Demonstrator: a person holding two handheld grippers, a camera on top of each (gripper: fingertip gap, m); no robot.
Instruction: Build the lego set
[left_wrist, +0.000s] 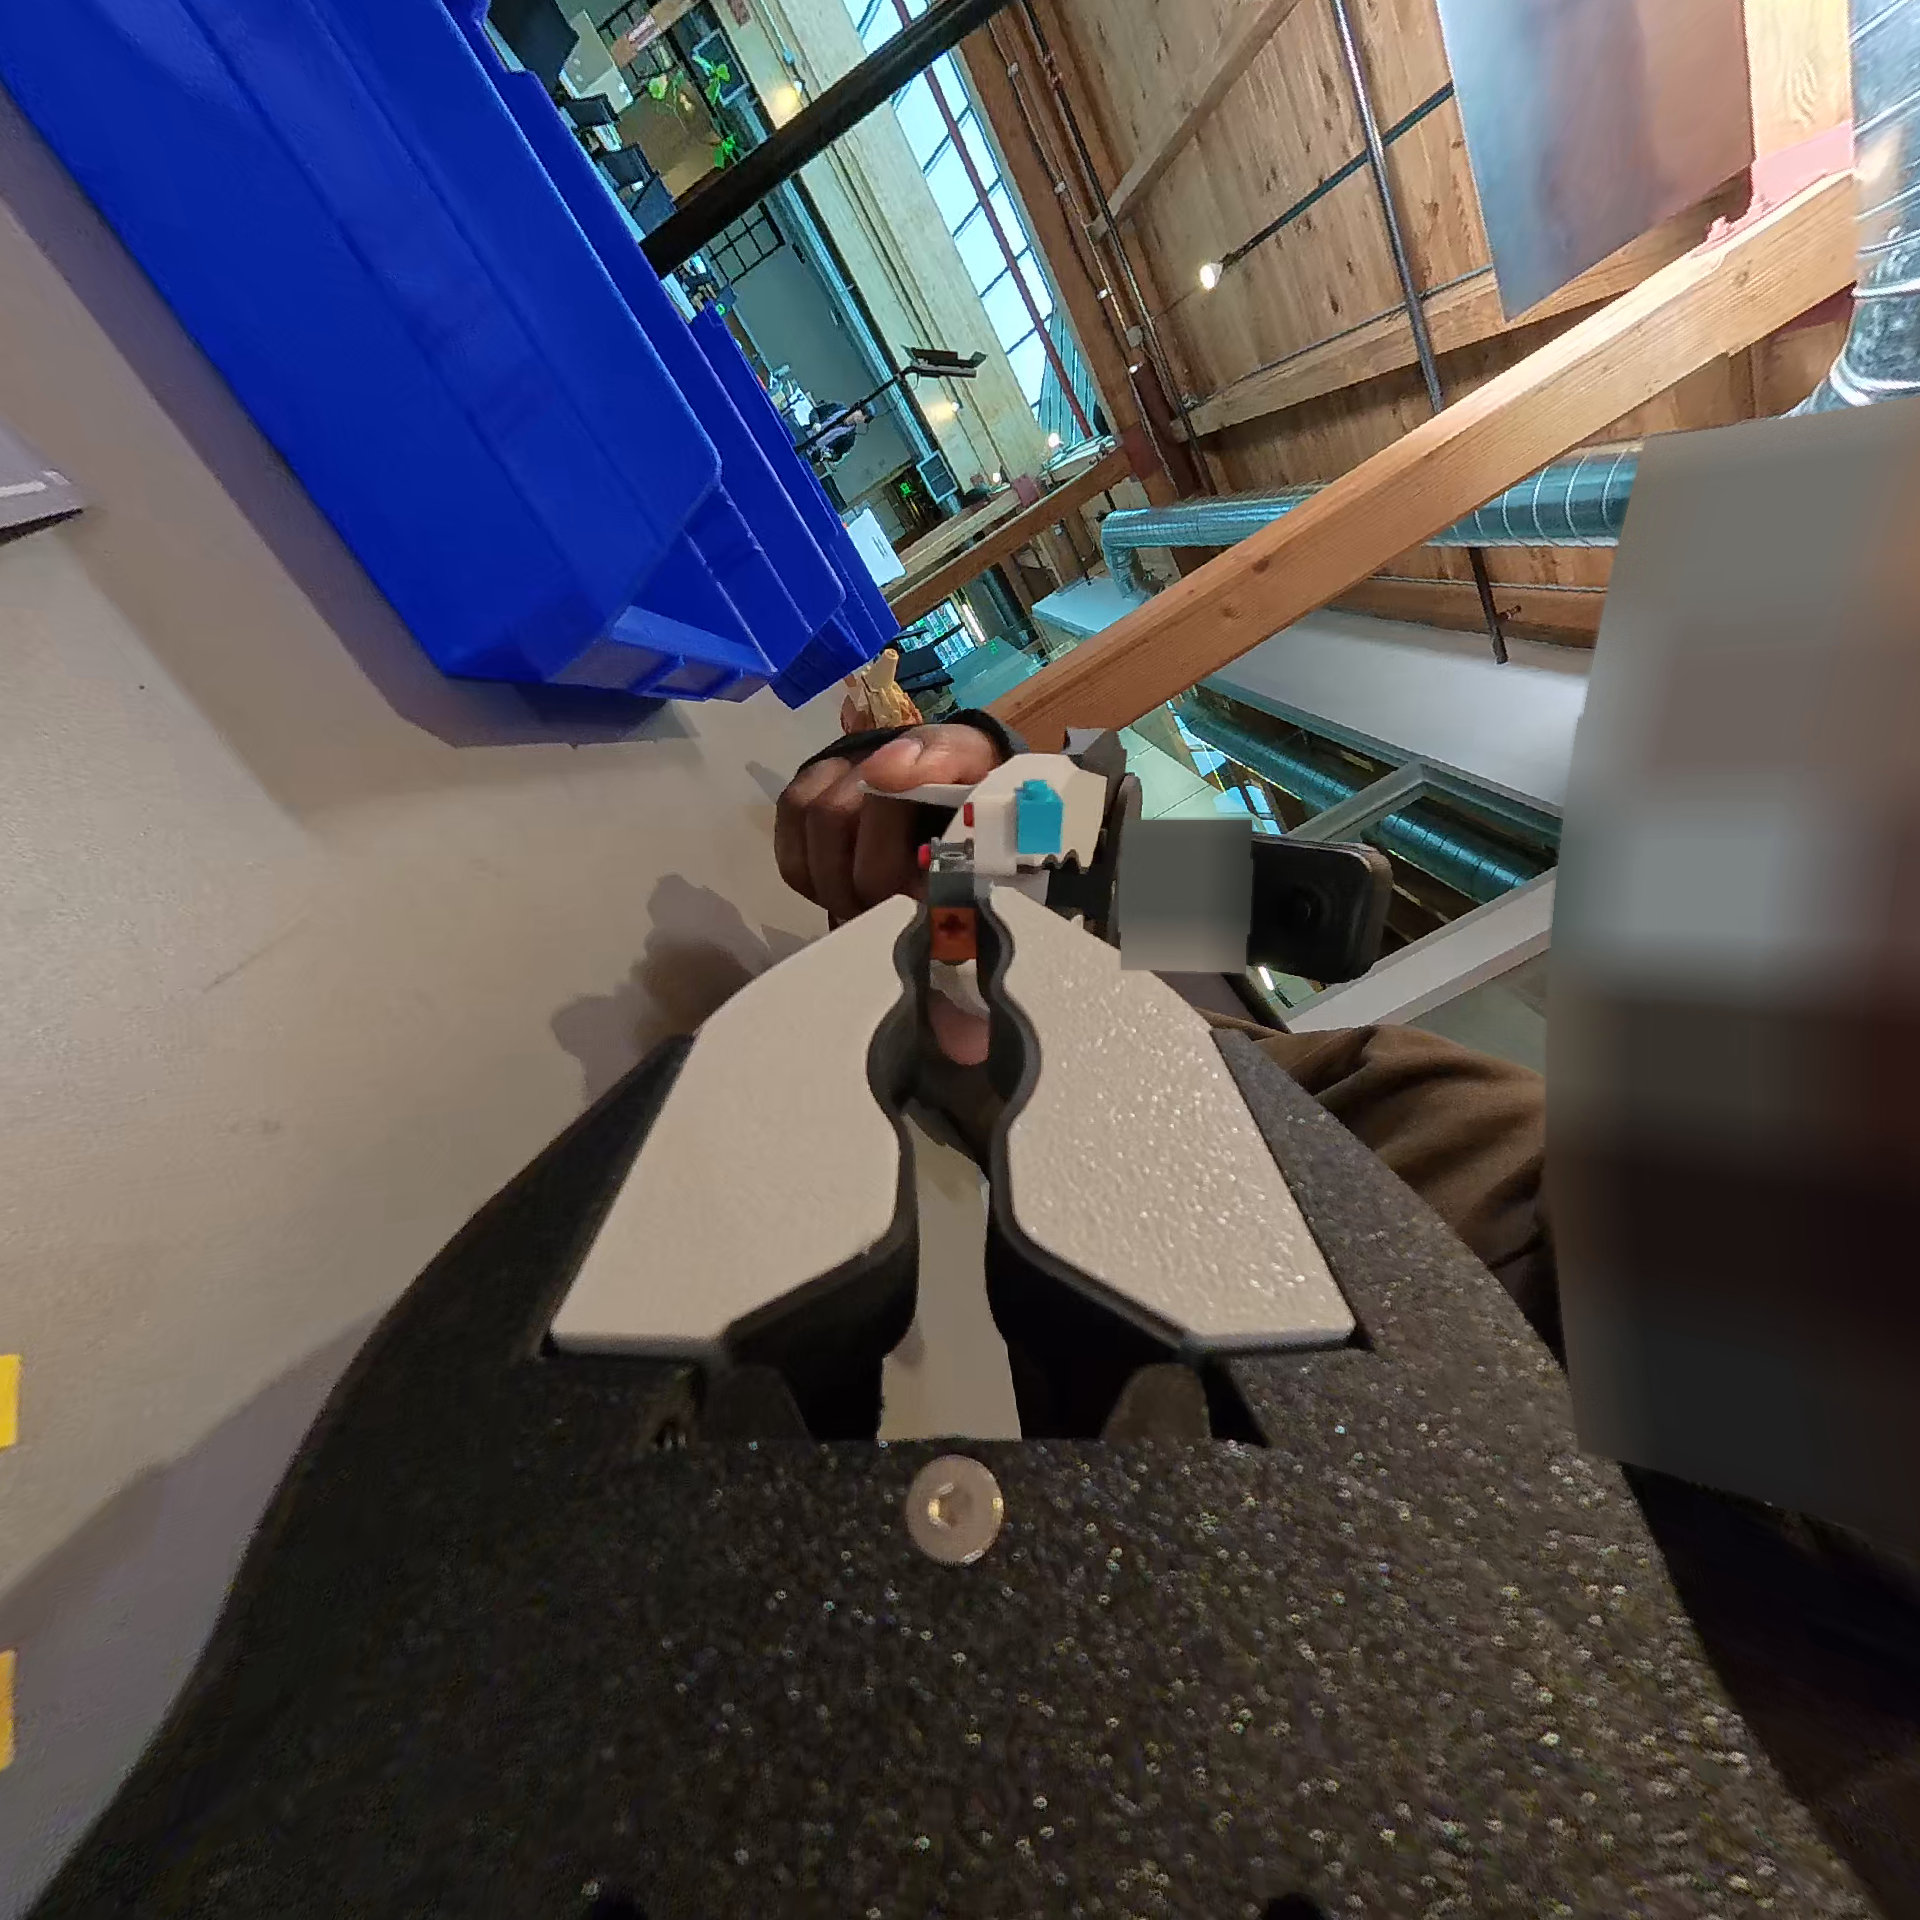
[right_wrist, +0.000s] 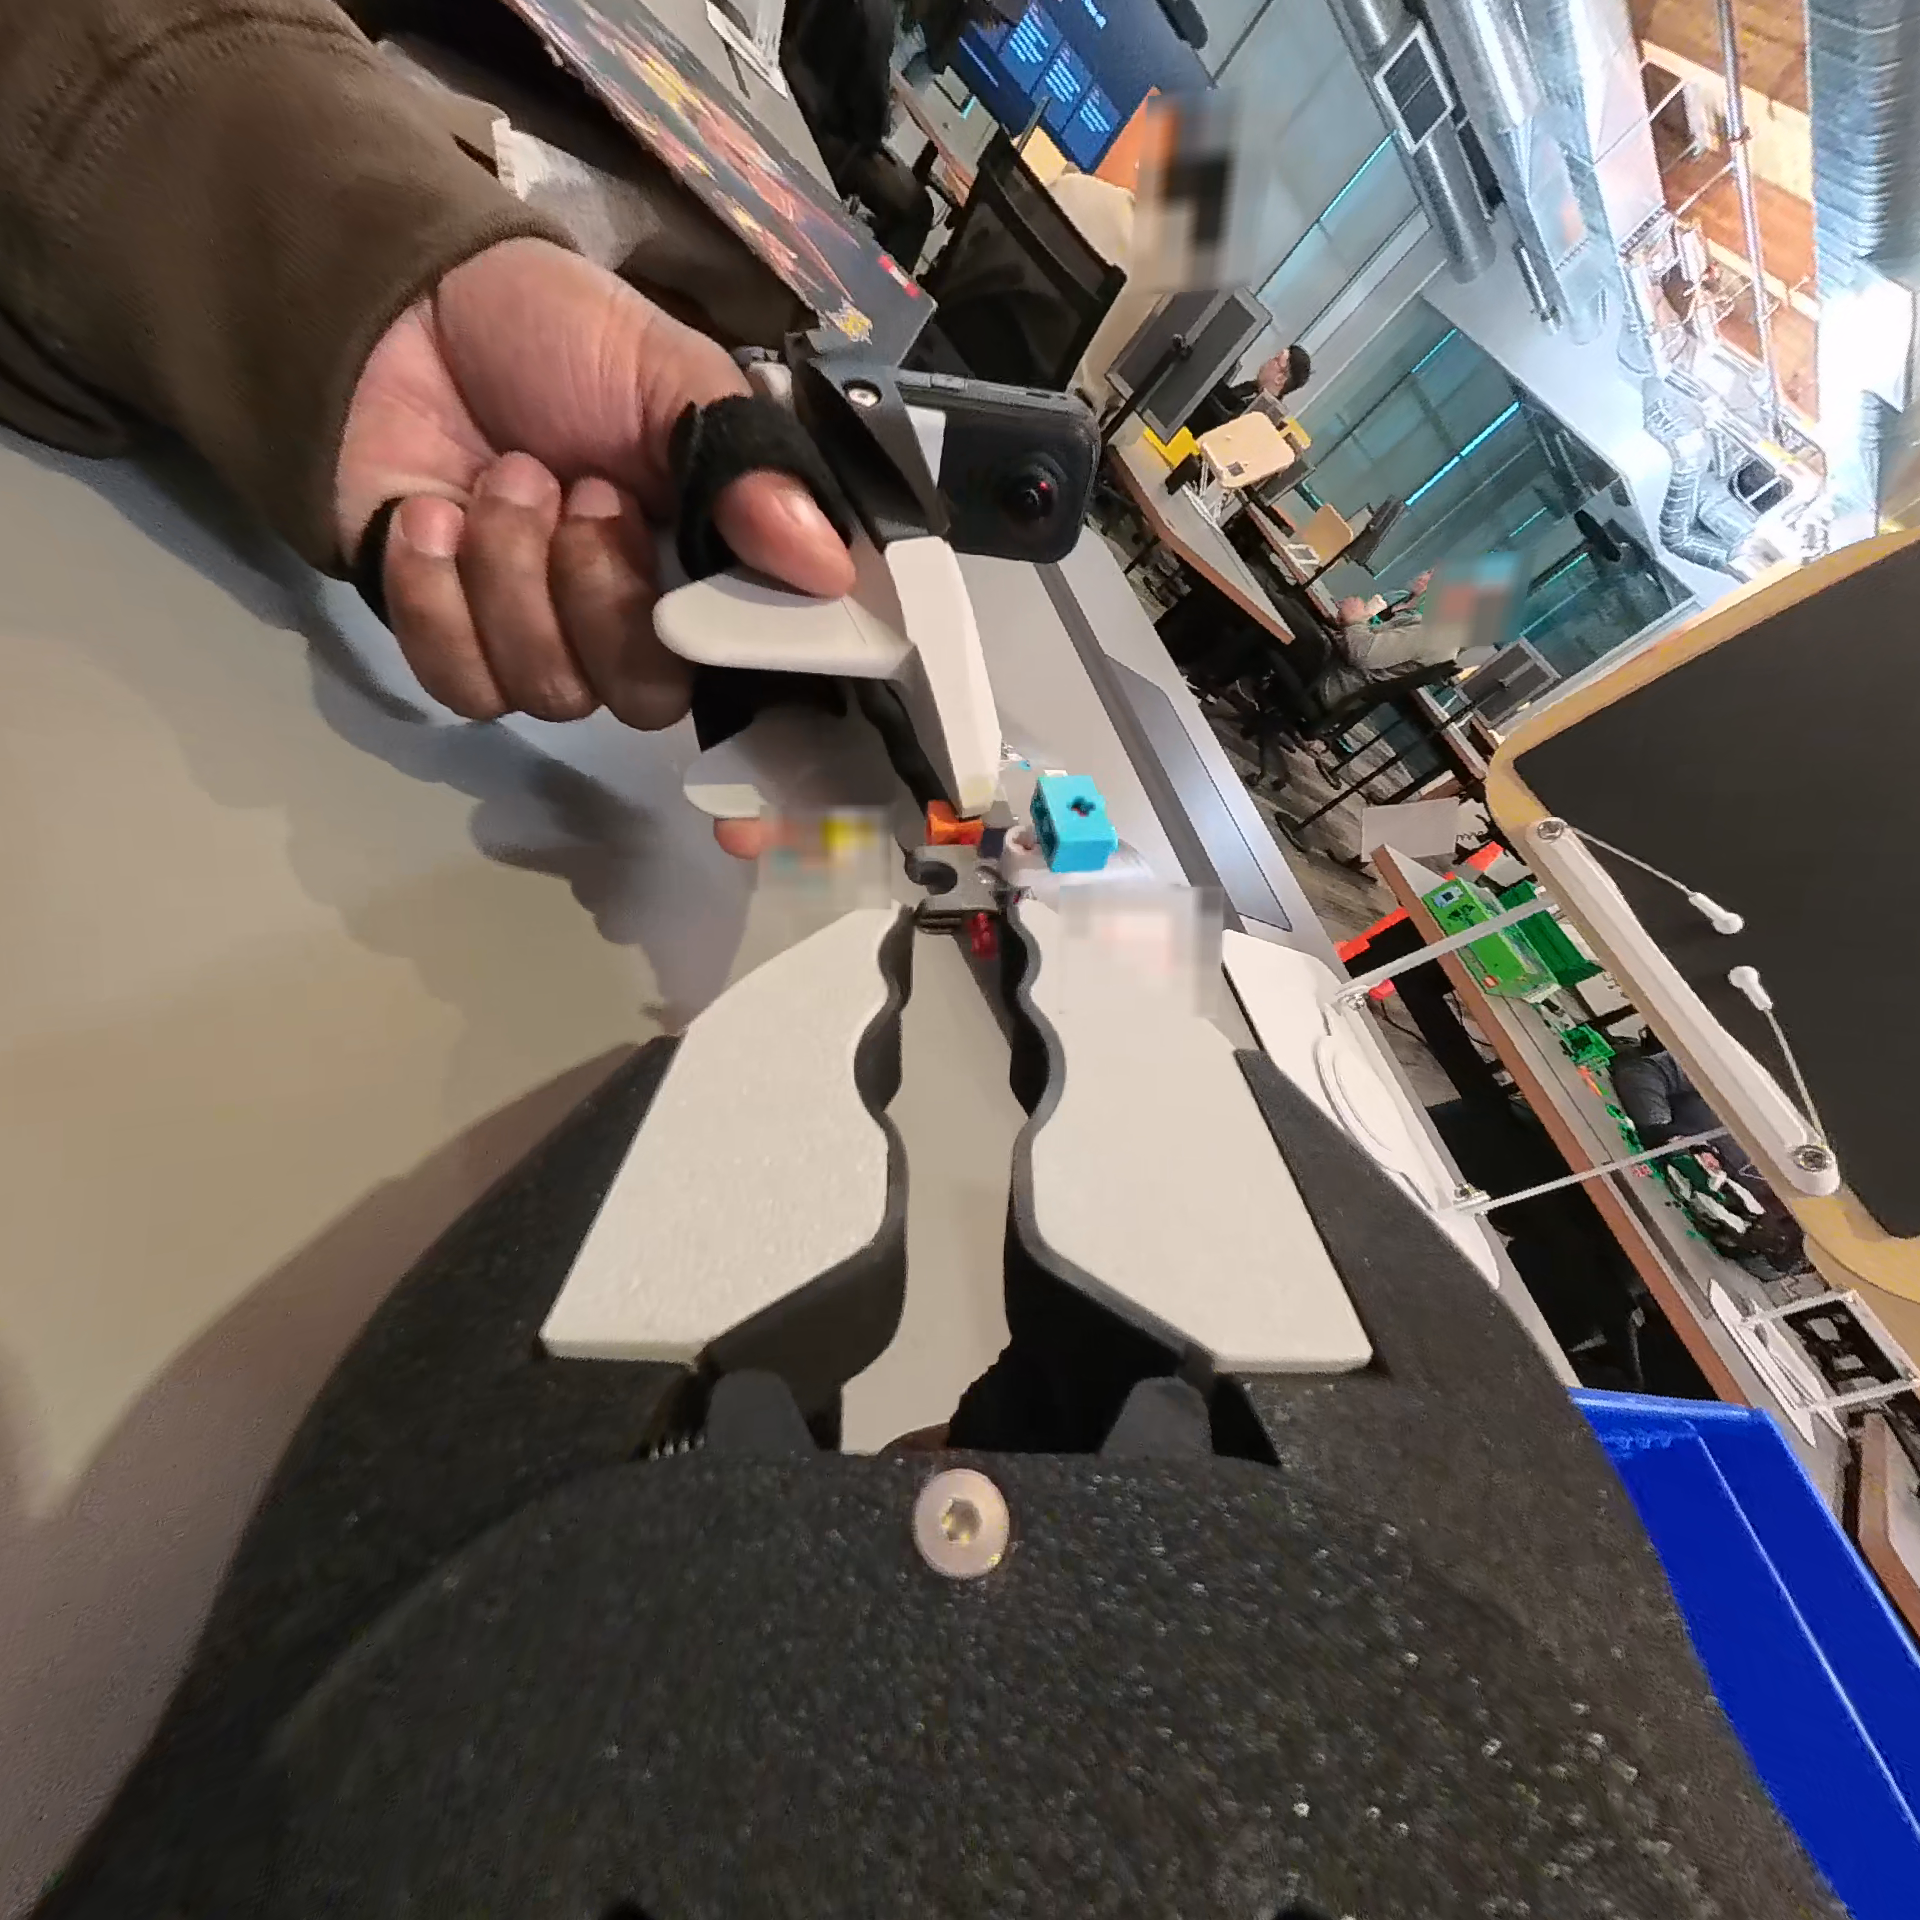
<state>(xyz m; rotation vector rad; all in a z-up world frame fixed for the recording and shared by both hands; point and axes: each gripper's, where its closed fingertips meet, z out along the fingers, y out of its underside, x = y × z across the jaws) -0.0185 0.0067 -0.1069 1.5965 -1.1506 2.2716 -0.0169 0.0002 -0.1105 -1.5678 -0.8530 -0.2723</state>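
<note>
Grippers meet in mid-air above the table: the left gripper (left_wrist: 954, 920) pinches an orange brick (left_wrist: 954, 932), the right gripper (right_wrist: 961, 920) is clamped on a small grey assembly (right_wrist: 956, 878) carrying one cyan brick (right_wrist: 1073, 826). Pressing should go straight, studs aligned, squeezed steadily. Beyond, several stacked blue bins (left_wrist: 416, 343), perhaps three.

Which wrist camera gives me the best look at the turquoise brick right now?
The right wrist view. There the turquoise brick shows two faces, with the hole in its side, just beyond the right gripper. In the left wrist view the turquoise brick is smaller, seen against the far gripper's white finger, its detail hard to read.
</note>
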